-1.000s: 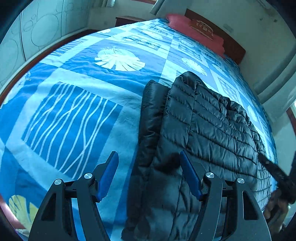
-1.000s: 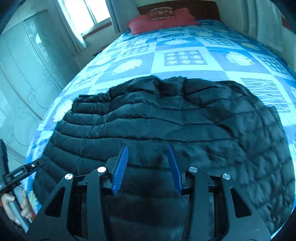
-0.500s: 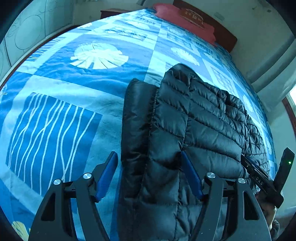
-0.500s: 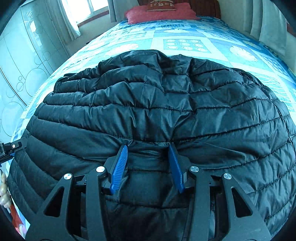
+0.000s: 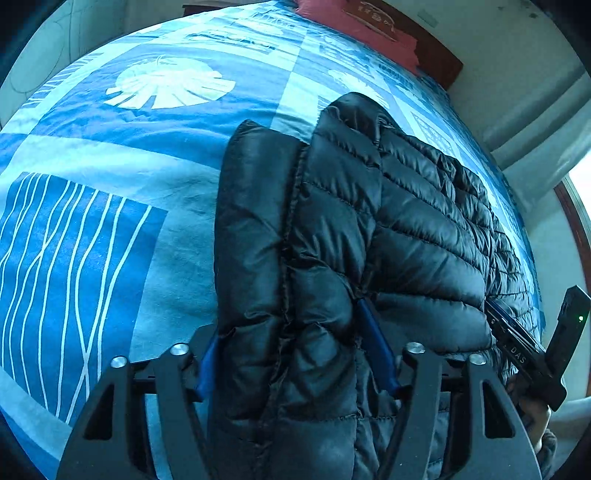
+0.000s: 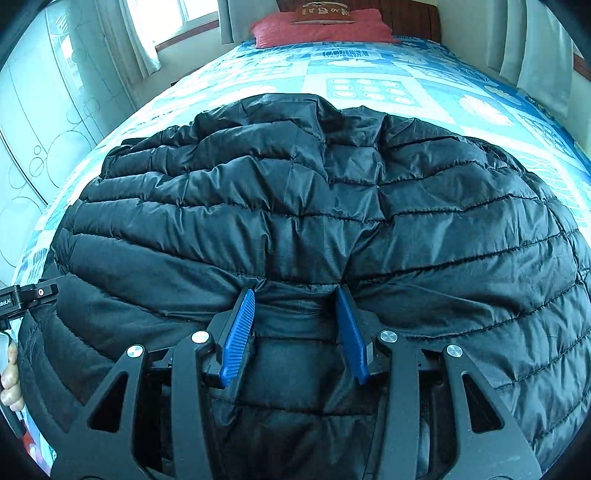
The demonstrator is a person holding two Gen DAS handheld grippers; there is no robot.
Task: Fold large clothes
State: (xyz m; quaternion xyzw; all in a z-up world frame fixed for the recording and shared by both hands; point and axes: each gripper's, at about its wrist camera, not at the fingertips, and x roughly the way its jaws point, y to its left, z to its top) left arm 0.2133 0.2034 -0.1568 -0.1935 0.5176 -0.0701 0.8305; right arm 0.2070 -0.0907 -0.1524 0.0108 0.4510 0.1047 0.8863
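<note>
Left wrist view. Black quilted jacket lies on the bed, over the blue patterned bedspread, long axis running from the near foot edge towards the red pillow and dark headboard at the far end. A narrower folded panel or sleeve lies along the jacket's left side, parallel to that axis. Left of the jacket: wide bare bedspread out to the bed's left edge. Left gripper straddles the jacket's near left edge; its jaws have just been closing, the thick fold sits between them, the blue pads press into the padding on both sides, clamped on the jacket. At the right edge: the right gripper seen from the side, with part of a hand below it. Right-hand bed edge runs close under a pale wall.

Right wrist view. Jacket fills most of the frame, quilting seams running crosswise, collar end towards the pillow. Bare bedspread beyond the jacket up to the pillow, and a strip to the right. Right gripper grips a bunched ridge of the near hem; fabric puckers at both blue pads; clamped on the jacket. Shown here only: window with curtains at far left, a patterned wardrobe alongside the bed, fingers of the person's left hand at the lower left.
</note>
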